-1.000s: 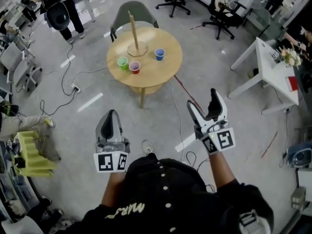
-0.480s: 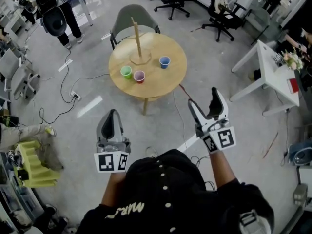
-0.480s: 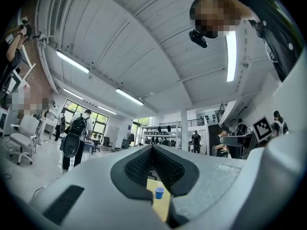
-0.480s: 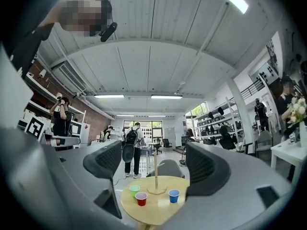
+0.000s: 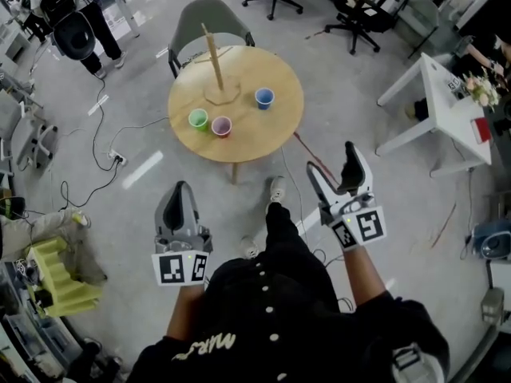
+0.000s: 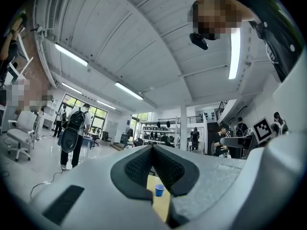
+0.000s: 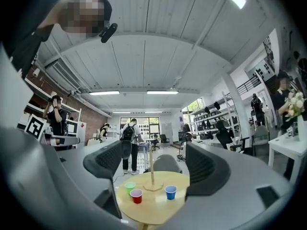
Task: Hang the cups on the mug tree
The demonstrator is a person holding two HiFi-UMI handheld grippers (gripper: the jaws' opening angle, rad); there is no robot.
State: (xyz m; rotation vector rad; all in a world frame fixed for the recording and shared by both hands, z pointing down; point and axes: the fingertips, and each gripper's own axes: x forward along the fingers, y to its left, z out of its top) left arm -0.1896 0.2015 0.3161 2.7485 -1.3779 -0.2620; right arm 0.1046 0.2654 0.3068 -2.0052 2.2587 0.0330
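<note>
- Holding both tongs low before the body, the person stands well apart from the round worktop (image 5: 257, 132), which lies ahead on the grey floor.
- Left tongs (image 6: 153, 153): jaws closed, their ribbed pads meeting at the tip, with nothing gripped between them. Below the tip a narrow slit shows a strip of the worktop far off.
- Right tongs (image 7: 153, 165): jaws spread wide and holding nothing. The worktop and everything on it show through the gap, at a distance.
- Mug tree (image 5: 214, 61): a plain wooden pole on a flat hexagonal base, standing on the far left part of the worktop. In the head view the pole appears to lean.
- Cups: all 3 stand mouth up on the worktop surface.
- Green cup (image 5: 198, 119): on the near side of the tree's base, to the left.
- Red cup (image 5: 221, 126): just beside the green cup, on its right. Whether the 2 touch cannot be told.
- Blue cup (image 5: 264, 97): alone to the right of the base, clear of the other 2.
- Chair (image 5: 209, 21): grey, set against the far edge of the worktop, behind the tree.
- Shoe (image 5: 275, 188): 1 foot set forward on the floor between the 2 tongs.
- Cables (image 5: 104, 134): trailing over the floor to the left of the worktop.
- White table (image 5: 444, 112): off to the right, well apart from the worktop.
</note>
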